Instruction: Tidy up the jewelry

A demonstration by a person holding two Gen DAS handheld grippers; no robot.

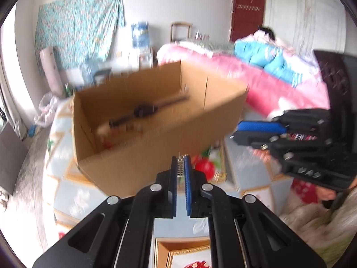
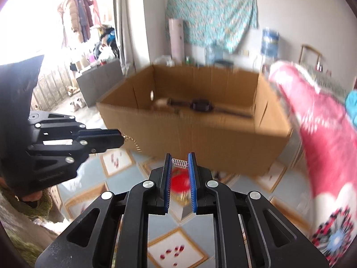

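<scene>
The left gripper (image 1: 180,165) has its two blue pads squeezed nearly together on a small silver piece of jewelry (image 1: 180,167), which looks like a tiny comb or clip. From the other side, a thin gold chain (image 2: 132,141) dangles from the tip of this same gripper (image 2: 116,137). The right gripper (image 2: 180,163) is open a little wider and pinches a silver toothed clip (image 2: 179,163) across its tips.

Both grippers float in front of the big cardboard box (image 1: 156,120). The box is open on top and sits on a pale blue patterned cloth (image 1: 73,196). Inside the box lies a long dark thing (image 2: 200,105), too blurry to name. To the right of the box is a bed with a pink blanket (image 1: 263,84).
</scene>
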